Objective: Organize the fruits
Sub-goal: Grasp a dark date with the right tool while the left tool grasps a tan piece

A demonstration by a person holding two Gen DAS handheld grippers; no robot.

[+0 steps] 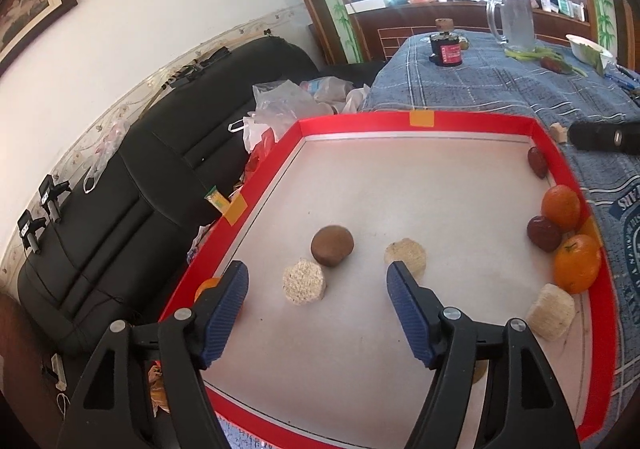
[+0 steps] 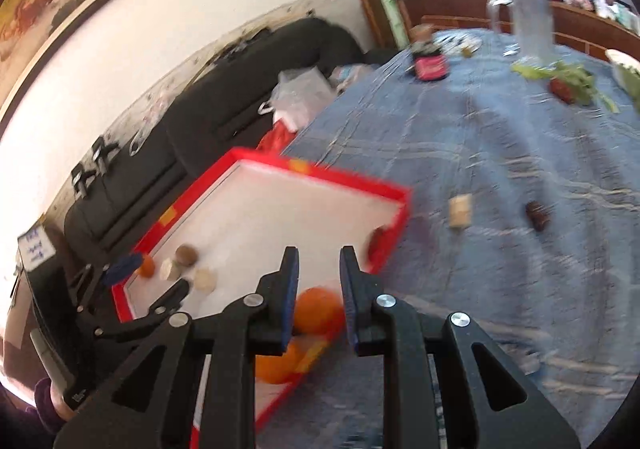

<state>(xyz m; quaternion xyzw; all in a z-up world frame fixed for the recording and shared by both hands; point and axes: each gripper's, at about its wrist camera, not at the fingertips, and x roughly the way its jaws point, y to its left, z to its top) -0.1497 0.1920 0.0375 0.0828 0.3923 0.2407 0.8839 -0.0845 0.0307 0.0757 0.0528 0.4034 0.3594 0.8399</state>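
Through my left wrist camera, my left gripper (image 1: 316, 291) hangs with its blue pads spread wide and nothing between them, low over the white floor of the red-rimmed tray (image 1: 472, 120). Just ahead of the gap sits a brown kiwi (image 1: 332, 245), with one pale puffed cake (image 1: 304, 281) beside my left pad and another (image 1: 405, 255) just past my right pad. Far to my right, along the tray wall, two oranges (image 1: 561, 202) and a dark red fruit (image 1: 543, 233) crowd together, touching. Through my right wrist camera, blurred by motion, my right gripper (image 2: 319, 285) has its pads apart with an orange (image 2: 318, 311) showing in the gap below them; I cannot tell whether they touch it. That orange lies at the tray's near-right edge (image 2: 384, 189), and ahead to my right a dark fruit (image 2: 537, 215) rests on the blue cloth (image 2: 500, 153)
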